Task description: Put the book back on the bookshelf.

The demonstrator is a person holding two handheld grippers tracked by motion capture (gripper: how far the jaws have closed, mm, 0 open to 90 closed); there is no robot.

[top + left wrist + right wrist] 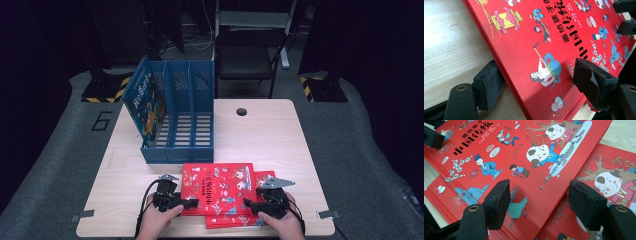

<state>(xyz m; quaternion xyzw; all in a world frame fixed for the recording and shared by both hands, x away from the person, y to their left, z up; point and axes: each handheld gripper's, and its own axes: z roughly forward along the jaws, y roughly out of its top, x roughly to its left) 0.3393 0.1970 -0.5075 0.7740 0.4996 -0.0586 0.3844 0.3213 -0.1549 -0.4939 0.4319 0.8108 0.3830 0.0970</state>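
— Where's the top red picture book?

— Flat on a second red book, near counter edge, long axis side to side between my tools.

— Tools?

— Left tool straddles its left edge, right tool hovers over its right; both apart, neither clamped.

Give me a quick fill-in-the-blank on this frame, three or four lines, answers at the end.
1. The top red book lies on another book of the colour ____.
2. The blue file rack holds one book in its ____ compartment, seen from the high view.
3. The left tongs straddle the top red book's ____ edge in the high view.
4. The right tongs have jaws standing ____ over the cover.

Missing words: red; leftmost; left; open
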